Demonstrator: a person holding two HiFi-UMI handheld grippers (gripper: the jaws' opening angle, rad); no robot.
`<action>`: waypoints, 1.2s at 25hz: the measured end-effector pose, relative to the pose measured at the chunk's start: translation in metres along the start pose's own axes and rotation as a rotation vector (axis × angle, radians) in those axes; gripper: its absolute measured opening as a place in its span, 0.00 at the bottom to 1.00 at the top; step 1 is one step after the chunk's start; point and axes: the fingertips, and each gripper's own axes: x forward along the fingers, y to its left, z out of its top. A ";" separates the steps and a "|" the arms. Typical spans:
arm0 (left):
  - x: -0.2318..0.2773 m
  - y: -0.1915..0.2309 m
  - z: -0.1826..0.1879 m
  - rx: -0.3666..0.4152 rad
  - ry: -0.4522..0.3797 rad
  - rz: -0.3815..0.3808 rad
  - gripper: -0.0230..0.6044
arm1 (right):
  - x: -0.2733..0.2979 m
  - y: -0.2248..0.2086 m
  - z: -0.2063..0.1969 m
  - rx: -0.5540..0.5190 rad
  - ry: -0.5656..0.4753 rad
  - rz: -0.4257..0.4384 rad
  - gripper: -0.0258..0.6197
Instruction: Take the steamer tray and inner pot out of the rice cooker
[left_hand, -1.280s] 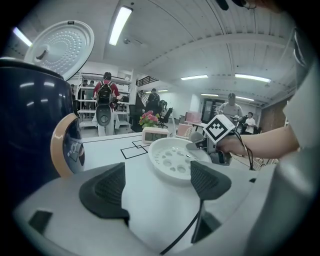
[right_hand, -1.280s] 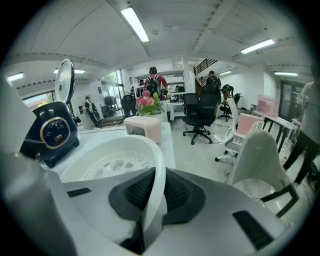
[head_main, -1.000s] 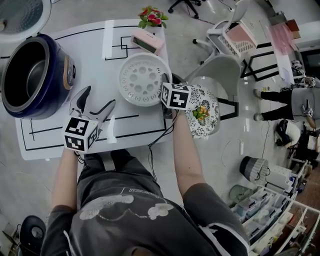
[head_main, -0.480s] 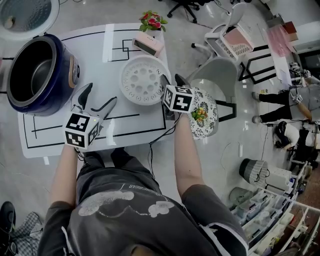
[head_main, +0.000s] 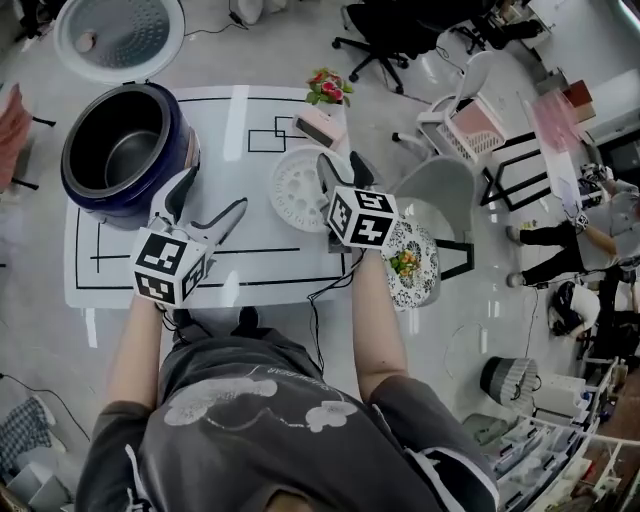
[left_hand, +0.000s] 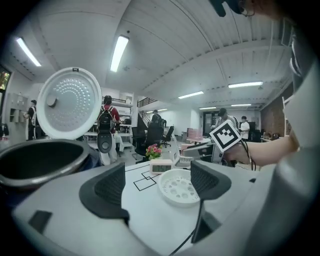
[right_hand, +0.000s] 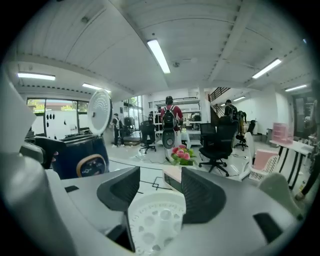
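1 tray (head_main: 298, 188) lies on the table (head_main: 110, 270), beside the 1 cooker (head_main: 95, 200); the pot (head_main: 128, 155) sits inside it, 1 lid (head_main: 120, 35) open. Of 2 grippers, the left gripper (head_main: 212, 195) is spread and empty. The right gripper (head_main: 340, 165) has just been opening, jaws wide by the tray's edge, gripping nothing. 1 clock (head_main: 320, 127), 1 flower bunch (head_main: 332, 88). Cooker badge unreadable

no lettering legible, even on the rice cooker (right_hand: 80, 155).
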 end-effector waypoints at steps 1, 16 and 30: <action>-0.007 0.005 0.006 0.009 -0.010 0.006 0.68 | 0.002 0.013 0.010 -0.007 -0.018 0.020 0.45; -0.144 0.139 0.061 0.050 -0.123 0.217 0.68 | 0.024 0.224 0.110 -0.138 -0.134 0.273 0.45; -0.196 0.263 0.045 -0.013 -0.116 0.259 0.68 | 0.092 0.336 0.098 -0.357 0.057 0.289 0.45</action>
